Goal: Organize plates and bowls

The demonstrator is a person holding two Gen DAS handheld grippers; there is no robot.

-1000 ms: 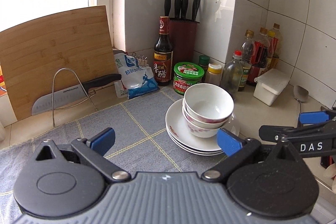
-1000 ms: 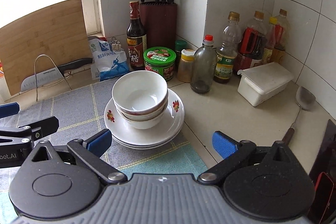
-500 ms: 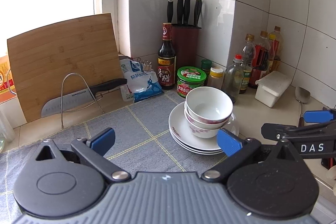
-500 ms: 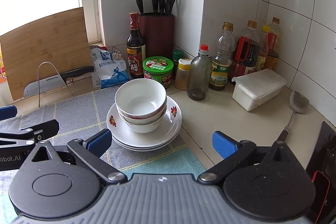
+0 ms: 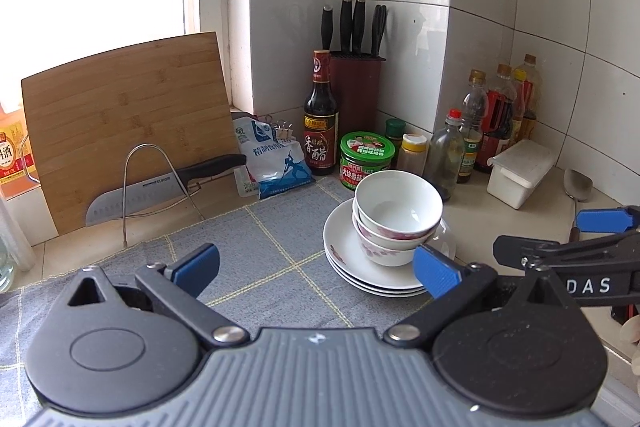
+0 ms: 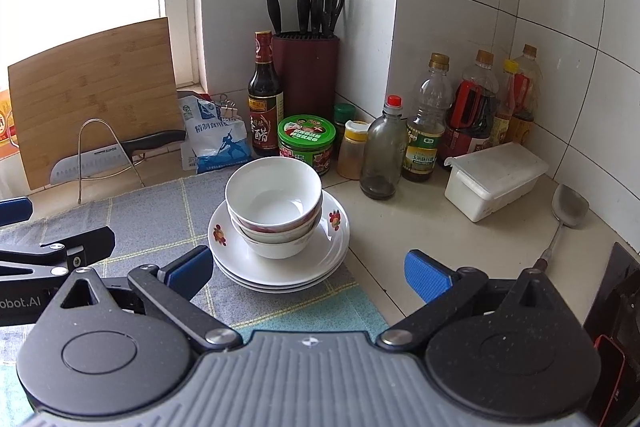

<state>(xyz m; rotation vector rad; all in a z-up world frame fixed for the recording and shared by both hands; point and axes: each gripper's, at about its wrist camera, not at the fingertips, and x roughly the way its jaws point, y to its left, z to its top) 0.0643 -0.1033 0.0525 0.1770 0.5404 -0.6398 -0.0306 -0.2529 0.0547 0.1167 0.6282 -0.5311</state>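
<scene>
Three white bowls (image 5: 394, 215) (image 6: 274, 203) with red flower patterns sit nested on a stack of white plates (image 5: 344, 259) (image 6: 320, 263), at the right edge of a grey checked mat (image 5: 256, 247) (image 6: 160, 215). My left gripper (image 5: 316, 265) is open and empty, just short of the stack and to its left. My right gripper (image 6: 308, 271) is open and empty too, in front of the plates. Each gripper shows at the edge of the other's view.
Behind the stack stand a green-lidded tub (image 6: 306, 143), a vinegar bottle (image 5: 320, 115), a knife block (image 6: 306, 71) and several sauce bottles (image 6: 472, 107). A cutting board (image 5: 120, 119) and cleaver (image 5: 160, 187) lean at left. A white lidded box (image 6: 496, 179) and ladle (image 6: 568, 211) lie at right.
Both grippers have drawn back and up from the stack, which now looks smaller and lower in both views. The bowls and plates have not moved.
</scene>
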